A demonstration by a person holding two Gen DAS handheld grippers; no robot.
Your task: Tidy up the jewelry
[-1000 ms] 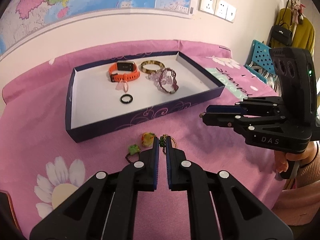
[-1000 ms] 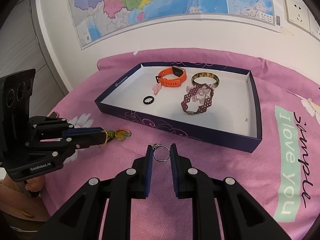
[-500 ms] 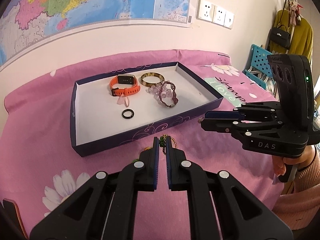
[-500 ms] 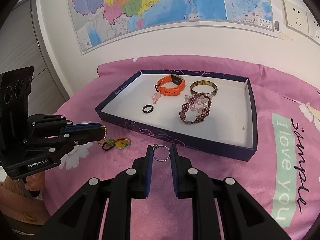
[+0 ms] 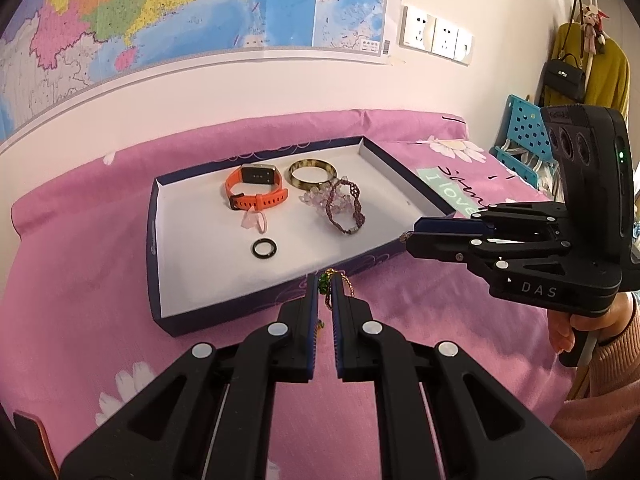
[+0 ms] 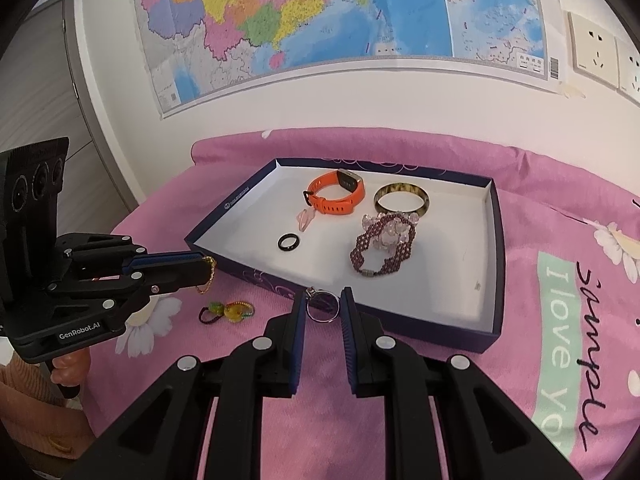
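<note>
A dark blue box lid tray (image 5: 154,240) (image 6: 496,240) lies on the pink cloth. In it are an orange watch (image 5: 256,192) (image 6: 338,198), a tortoiseshell bangle (image 5: 312,172) (image 6: 402,199), a purple beaded bracelet (image 5: 346,208) (image 6: 384,246), a pink piece (image 5: 254,221) and a black ring (image 5: 264,248) (image 6: 289,241). My left gripper (image 5: 325,282) (image 6: 208,268) is shut on a gold chain with a green bead (image 5: 323,280), held just before the tray's near wall. My right gripper (image 6: 323,303) (image 5: 408,236) is shut on a silver ring (image 6: 322,307) above the tray's near edge.
Two small ornaments, green and yellow (image 6: 228,311), lie on the cloth left of the tray. A map and wall sockets (image 5: 436,38) are behind. A blue perforated crate (image 5: 520,140) and hanging clothes stand at the far right.
Both grippers have risen and moved toward the tray, each still holding its piece. The ornaments on the cloth have dropped out of the left wrist view.
</note>
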